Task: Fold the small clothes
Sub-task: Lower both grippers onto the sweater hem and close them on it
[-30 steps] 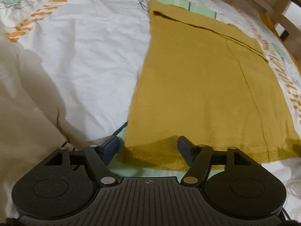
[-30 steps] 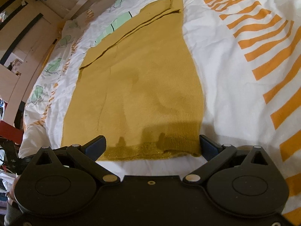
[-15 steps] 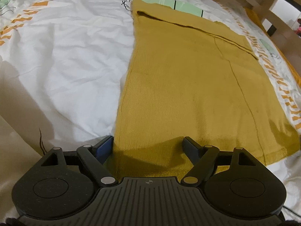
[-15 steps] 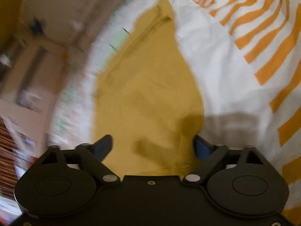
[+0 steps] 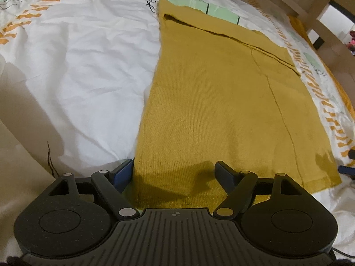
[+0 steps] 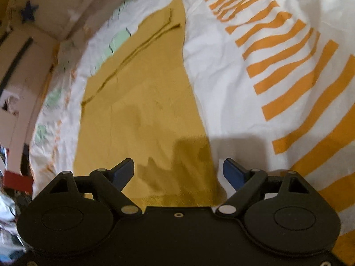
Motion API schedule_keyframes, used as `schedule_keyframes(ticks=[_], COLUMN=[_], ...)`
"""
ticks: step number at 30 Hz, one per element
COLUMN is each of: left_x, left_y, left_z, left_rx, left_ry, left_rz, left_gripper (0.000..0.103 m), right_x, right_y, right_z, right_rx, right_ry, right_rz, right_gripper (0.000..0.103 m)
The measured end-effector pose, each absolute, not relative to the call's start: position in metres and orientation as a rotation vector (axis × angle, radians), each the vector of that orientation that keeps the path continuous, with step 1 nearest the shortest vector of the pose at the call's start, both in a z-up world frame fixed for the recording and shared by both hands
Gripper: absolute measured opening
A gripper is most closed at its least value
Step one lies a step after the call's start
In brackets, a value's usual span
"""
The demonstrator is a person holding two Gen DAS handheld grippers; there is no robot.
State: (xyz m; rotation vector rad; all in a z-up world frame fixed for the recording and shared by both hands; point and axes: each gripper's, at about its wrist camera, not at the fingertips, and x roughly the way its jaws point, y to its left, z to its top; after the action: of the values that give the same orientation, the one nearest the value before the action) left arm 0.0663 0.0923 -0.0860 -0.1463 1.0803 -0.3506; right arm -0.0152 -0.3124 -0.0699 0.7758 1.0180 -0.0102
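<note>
While I look down through both wrist cameras, a bed fills nearly everything, covered by a white sheet printed with orange stripes and pale green patches. It is lightly creased.

On the sheet lies the garment, a mustard-yellow knit piece spread flat. It is long and roughly rectangular, running away from my grippers. A thin dark seam runs along its length in the left view, nearer its right edge. At the far end a folded strip of the same knit lies across it, edged by a dark line. The near hem is ribbed and reaches right up under both grippers.

At the bed's far edge I see pale wooden furniture. In the right view, which is somewhat blurred, a cream wall carries a dark blue star.

My left gripper hovers over the near left corner of the garment. Its jaws stand wide apart. One blue-padded finger sits just off the cloth's left edge, the other above the fabric, and I cannot tell whether either touches it. Nothing is pinched.

My right gripper hovers over the near right corner. Its jaws are also spread wide, straddling the garment's right edge: one finger over the knit, the other over bare sheet. Nothing is clamped. Shadows of the fingers fall on the cloth between them.
</note>
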Motion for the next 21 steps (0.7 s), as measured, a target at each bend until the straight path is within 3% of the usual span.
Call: schedule_keyframes(ticks=[5,12,19,21], left_x=[0.062,0.065,0.063,0.064], left_y=[0.094,0.093,0.096,0.098], left_z=[-0.084,-0.085,-0.085,-0.085], left_rx=[-0.139,-0.125,-0.139,-0.157], left_ry=[1.096,1.098,1.071,1.064], left_rz=[-0.359,-0.358,-0.314,-0.316], left_gripper=[0.071,0.070,0.038,0.027], right_x=[-0.015,-0.007,-0.007,-0.007], right_y=[-0.315,-0.312,-0.321,-0.321], right_z=[-0.076,-0.085,-0.096,-0.095], right_rx=[0.757,0.751,0.866,0.870], right_ry=[1.052,1.090,1.053,1.048], right_rz=[0.005,0.066,0.127,0.130], right_gripper=[0.088,0.090,0.091,0.085])
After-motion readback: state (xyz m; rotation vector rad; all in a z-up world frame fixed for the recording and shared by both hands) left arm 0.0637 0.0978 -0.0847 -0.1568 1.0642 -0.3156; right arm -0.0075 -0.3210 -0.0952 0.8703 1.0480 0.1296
